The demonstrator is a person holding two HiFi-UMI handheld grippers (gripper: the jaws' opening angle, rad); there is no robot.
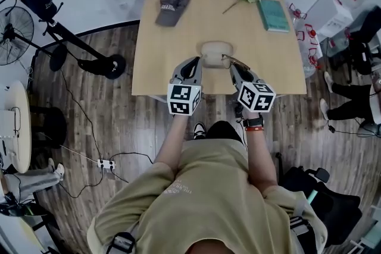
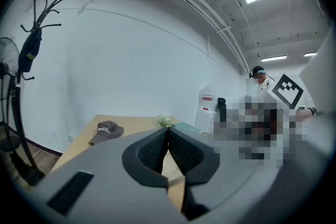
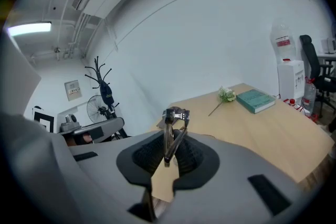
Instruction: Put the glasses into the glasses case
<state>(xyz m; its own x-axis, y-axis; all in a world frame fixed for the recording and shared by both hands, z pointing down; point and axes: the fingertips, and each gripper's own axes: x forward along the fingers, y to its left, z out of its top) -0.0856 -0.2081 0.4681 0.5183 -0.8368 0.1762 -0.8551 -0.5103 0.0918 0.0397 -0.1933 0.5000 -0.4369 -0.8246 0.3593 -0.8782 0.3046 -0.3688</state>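
Beige glasses case (image 1: 215, 54) sits at the bench's (image 1: 178, 27) near edge. Right gripper (image 3: 170, 150) jaws pinch folded dark glasses (image 3: 175, 122) just beside it; left gripper (image 2: 168, 132) jaws are pressed together, empty. Best: steady the case, lower the glasses in level.

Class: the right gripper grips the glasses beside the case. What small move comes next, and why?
Probably ease the right gripper toward the glasses case, bringing the glasses over it: they are clamped in its jaws, beside the case, not in it.
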